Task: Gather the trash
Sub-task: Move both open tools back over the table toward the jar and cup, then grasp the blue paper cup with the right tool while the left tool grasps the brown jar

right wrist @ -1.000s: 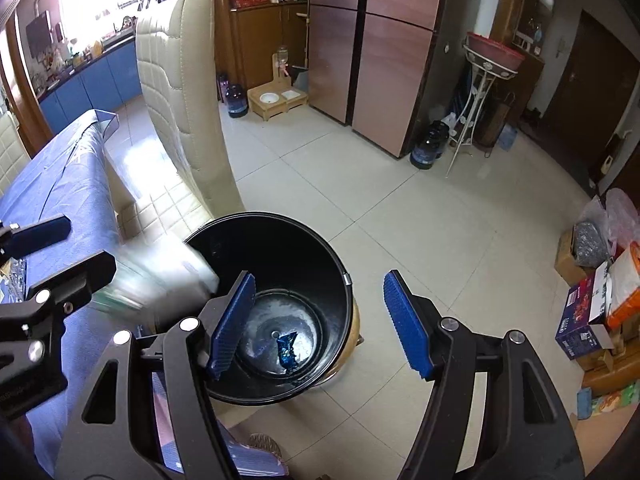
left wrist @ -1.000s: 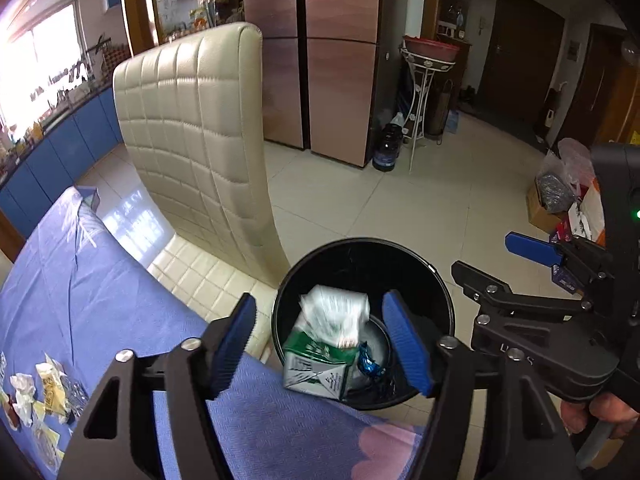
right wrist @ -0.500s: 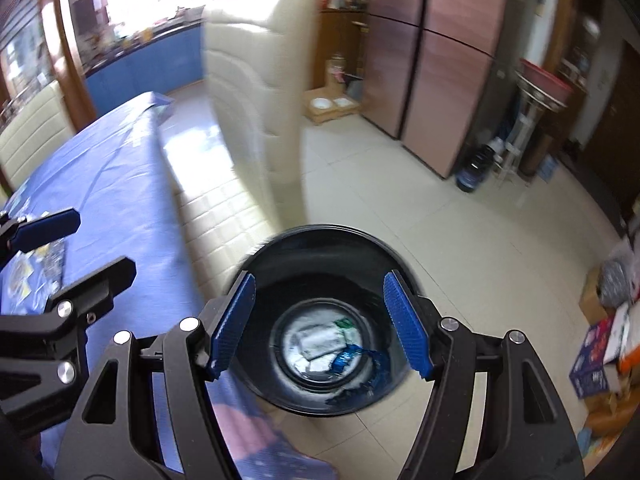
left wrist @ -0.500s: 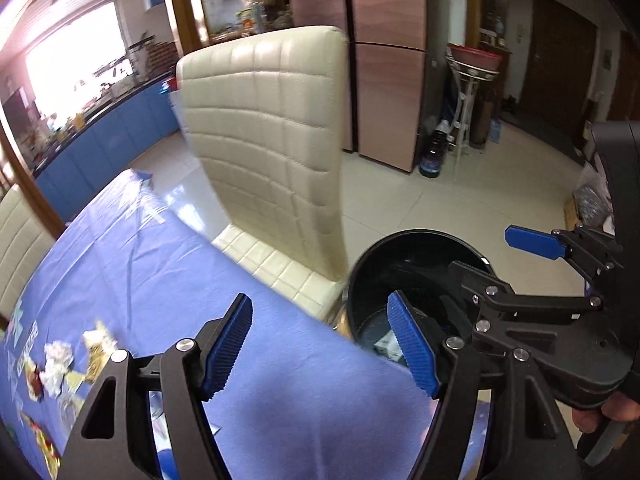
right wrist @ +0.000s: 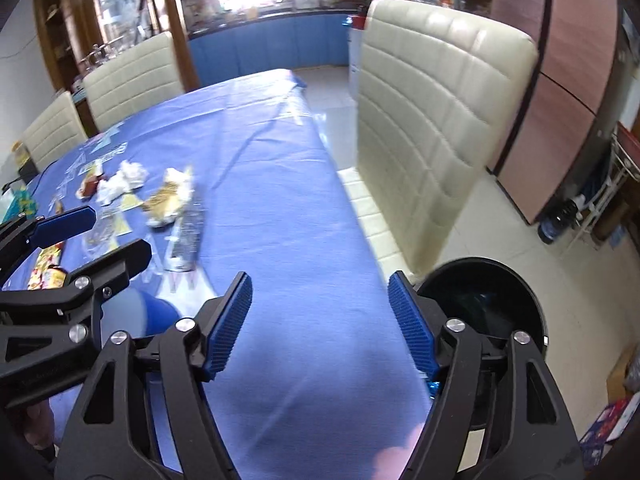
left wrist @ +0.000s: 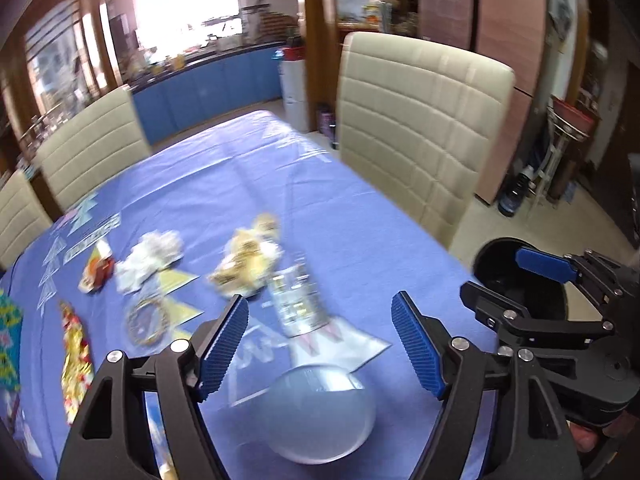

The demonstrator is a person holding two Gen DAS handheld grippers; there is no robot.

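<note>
Both grippers have swung away from the black bin (right wrist: 484,312) and back over the blue-clothed surface (left wrist: 320,208); a second ago they hung above the bin's mouth with a green-and-white carton dropping in. That drop looks finished, and the next pickup is starting.

The left gripper (left wrist: 320,340) has just been widening its fingers and holds nothing; between them, on the cloth, lies a clear crushed plastic bottle (left wrist: 296,300), not touched by either pad. The right gripper (right wrist: 320,320) has also just been opening, and only bare cloth shows in its gap.

The remaining trash sits beyond the bottle, farther from the bin: a yellowish crumpled wrapper (left wrist: 248,260) just behind the bottle, a white crumpled tissue (left wrist: 150,258) past that, a small red-and-white scrap (left wrist: 96,272) farther still, and a red-and-gold wrapper (left wrist: 74,352) at the edge of the left view. A pale domed object (left wrist: 320,412) lies on the cloth nearest the left gripper; blur hides what it is.

The bottle seems the likely next target.
</note>
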